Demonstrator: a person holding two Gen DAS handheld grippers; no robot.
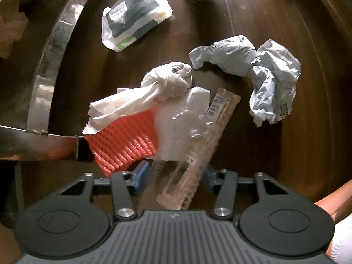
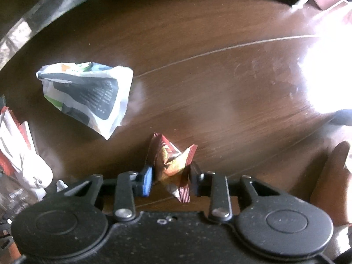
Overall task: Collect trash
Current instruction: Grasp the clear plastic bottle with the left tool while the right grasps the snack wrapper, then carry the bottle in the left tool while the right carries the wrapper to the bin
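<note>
- The left gripper (image 1: pixel 173 177) is holding its fingers partly apart, with a clear plastic wrapper (image 1: pixel 193 165) lying between the blue pads (image 1: pixel 140 173); whether they are pressing it, I cannot tell.
- The right gripper (image 2: pixel 170 180) is clamping a red snack wrapper (image 2: pixel 173 167) between narrowed fingers.
- A white and grey packet (image 2: pixel 88 94) is lying on the wooden table (image 2: pixel 220 88), well apart from the right gripper.

It looks like a home: a dark wood table (image 2: pixel 198 88) with a shiny edge, trash scattered across the middle.
</note>
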